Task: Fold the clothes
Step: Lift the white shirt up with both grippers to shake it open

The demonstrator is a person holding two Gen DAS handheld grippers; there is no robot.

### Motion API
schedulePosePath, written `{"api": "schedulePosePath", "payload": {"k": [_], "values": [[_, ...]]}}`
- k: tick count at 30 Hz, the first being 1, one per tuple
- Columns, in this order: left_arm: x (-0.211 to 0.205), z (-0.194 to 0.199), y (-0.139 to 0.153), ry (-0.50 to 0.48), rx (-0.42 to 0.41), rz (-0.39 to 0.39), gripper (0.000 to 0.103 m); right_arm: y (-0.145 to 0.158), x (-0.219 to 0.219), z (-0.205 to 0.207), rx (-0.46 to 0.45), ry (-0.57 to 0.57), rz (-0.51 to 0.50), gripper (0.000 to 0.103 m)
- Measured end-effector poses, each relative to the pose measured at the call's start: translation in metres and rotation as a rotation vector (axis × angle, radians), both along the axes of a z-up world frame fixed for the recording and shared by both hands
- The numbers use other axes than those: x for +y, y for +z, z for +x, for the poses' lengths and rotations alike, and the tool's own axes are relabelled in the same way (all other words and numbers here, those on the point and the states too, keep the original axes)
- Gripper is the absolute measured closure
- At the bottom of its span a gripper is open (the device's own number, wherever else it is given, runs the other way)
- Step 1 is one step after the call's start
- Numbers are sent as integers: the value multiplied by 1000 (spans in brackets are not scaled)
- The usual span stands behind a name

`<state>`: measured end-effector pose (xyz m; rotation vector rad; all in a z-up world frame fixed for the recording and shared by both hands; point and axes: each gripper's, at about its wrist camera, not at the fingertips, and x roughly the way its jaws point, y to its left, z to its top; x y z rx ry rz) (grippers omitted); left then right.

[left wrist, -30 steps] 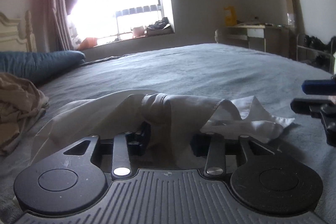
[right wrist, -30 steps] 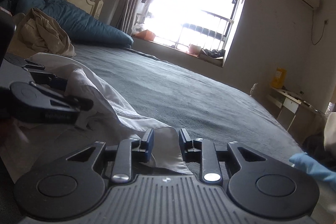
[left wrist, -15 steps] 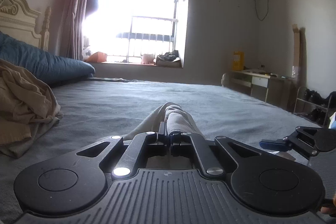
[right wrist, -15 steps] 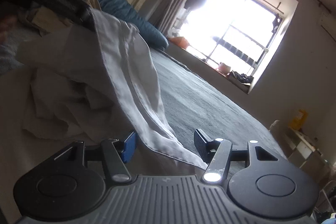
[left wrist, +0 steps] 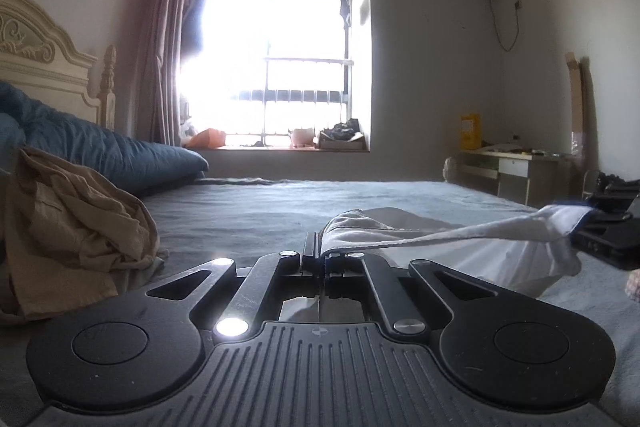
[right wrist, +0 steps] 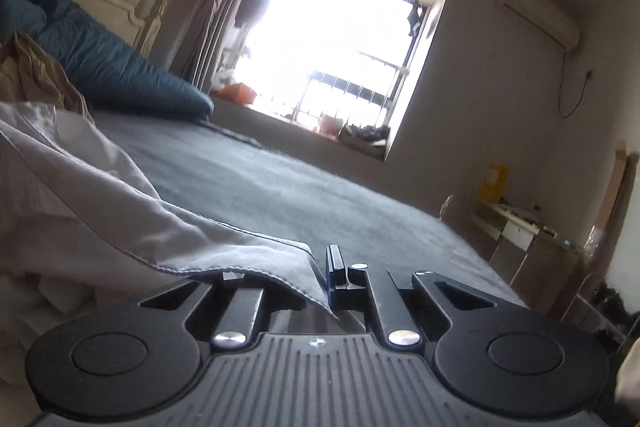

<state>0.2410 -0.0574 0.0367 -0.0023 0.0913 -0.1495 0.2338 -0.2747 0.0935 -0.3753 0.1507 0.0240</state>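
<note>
A white garment [left wrist: 460,239] is stretched in the air between my two grippers, above the grey bed [left wrist: 280,203]. My left gripper [left wrist: 323,255] is shut on one bunched end of it. From there the cloth runs right to my right gripper [left wrist: 600,233] at the frame's edge. In the right wrist view the white garment [right wrist: 120,219] drapes over the left finger and its hemmed edge enters the jaws. My right gripper [right wrist: 322,269] is shut on that edge, and only its right finger [right wrist: 335,267] shows.
A crumpled tan garment [left wrist: 72,227] lies on the bed to the left, with a blue duvet [left wrist: 112,155] behind it by the headboard [left wrist: 36,59]. A bright window [left wrist: 280,75] is ahead. A desk [left wrist: 516,167] stands beyond the bed's right side.
My right gripper went from open to shut on the garment's edge. Both grippers moved apart, and the cloth now hangs taut between them. My left gripper keeps its hold.
</note>
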Motion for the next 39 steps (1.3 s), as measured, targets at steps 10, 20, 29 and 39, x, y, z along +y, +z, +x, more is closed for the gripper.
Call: {"api": "schedulePosePath", "payload": {"k": [10, 20, 29, 39], "values": [[52, -112, 143, 59, -306, 53, 102, 167, 36, -114, -344, 56, -67, 94], [59, -206, 248, 67, -539, 61, 101, 298, 42, -227, -602, 65, -94, 94], [40, -254, 317, 44, -678, 70, 101, 377, 31, -305, -768, 45, -96, 94], [27, -286, 370, 50, -778, 121, 101, 416, 10, -351, -866, 76, -87, 94]]}}
